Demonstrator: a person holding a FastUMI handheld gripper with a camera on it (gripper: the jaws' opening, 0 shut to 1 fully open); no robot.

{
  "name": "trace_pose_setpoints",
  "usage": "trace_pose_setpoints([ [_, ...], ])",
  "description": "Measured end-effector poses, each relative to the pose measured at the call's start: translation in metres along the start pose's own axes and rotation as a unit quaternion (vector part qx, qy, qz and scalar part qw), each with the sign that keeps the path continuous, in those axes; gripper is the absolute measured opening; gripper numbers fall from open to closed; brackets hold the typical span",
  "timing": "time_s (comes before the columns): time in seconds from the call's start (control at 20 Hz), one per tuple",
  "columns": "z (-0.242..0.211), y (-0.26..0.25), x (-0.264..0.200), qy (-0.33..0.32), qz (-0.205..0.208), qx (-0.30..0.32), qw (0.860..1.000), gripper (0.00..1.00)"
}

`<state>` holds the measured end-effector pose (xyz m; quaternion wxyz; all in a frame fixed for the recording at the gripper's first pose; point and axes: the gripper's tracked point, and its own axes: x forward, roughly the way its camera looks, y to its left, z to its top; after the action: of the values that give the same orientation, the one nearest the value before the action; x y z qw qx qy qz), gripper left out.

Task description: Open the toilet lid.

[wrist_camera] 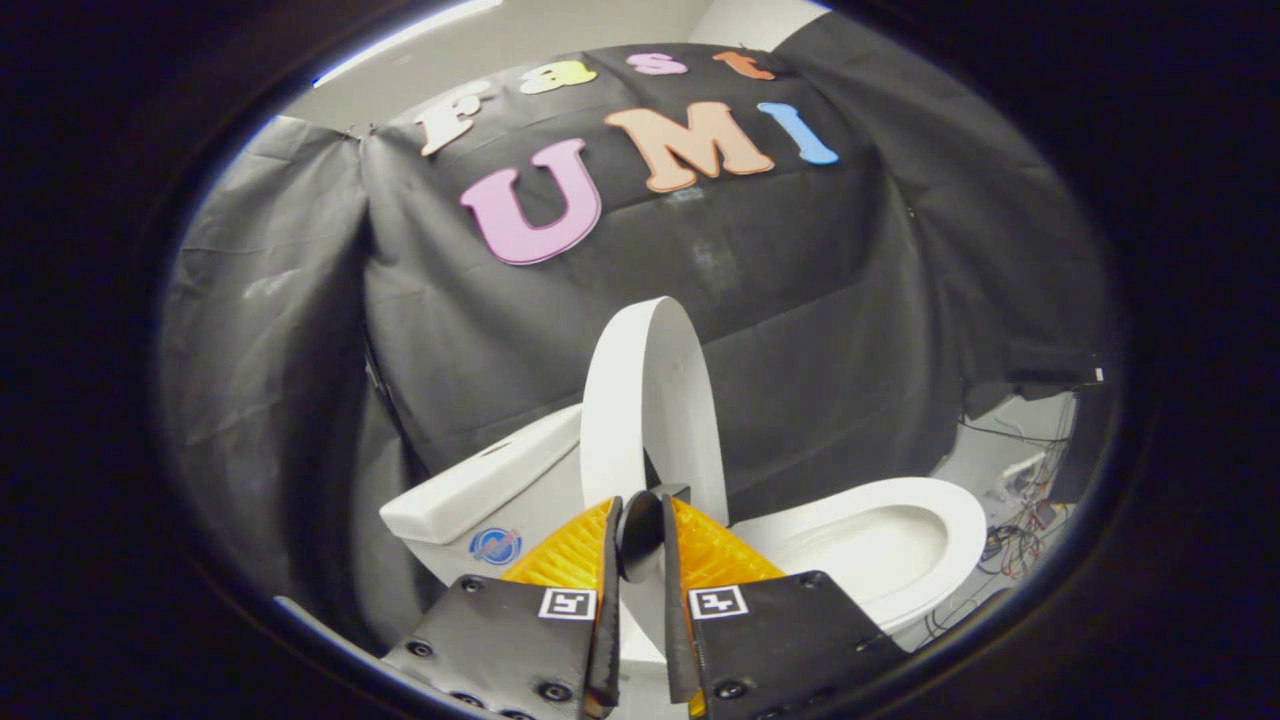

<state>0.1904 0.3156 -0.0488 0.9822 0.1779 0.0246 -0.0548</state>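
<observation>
A white toilet stands against the black cloth wall. Its lid [650, 400] is raised, standing nearly upright and edge-on just beyond my fingers. The seat and bowl [880, 540] lie uncovered to the right of the lid. A small black round handle [638, 530] at the lid's near edge sits between my fingers. My gripper [640, 512] is shut on that handle, with one finger on each side of it.
The white tank [480, 480], with a round blue sticker on its side, is left of the lid. Black cloth hangs close behind and around the toilet. Loose cables [1010, 545] lie on the floor past the bowl's far end.
</observation>
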Motion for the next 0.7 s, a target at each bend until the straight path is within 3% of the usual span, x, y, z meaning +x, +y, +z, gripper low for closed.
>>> trace_pose_setpoints([
  [0.7,-0.03,0.081,0.028,0.037,0.079,-0.05,0.995,0.2],
])
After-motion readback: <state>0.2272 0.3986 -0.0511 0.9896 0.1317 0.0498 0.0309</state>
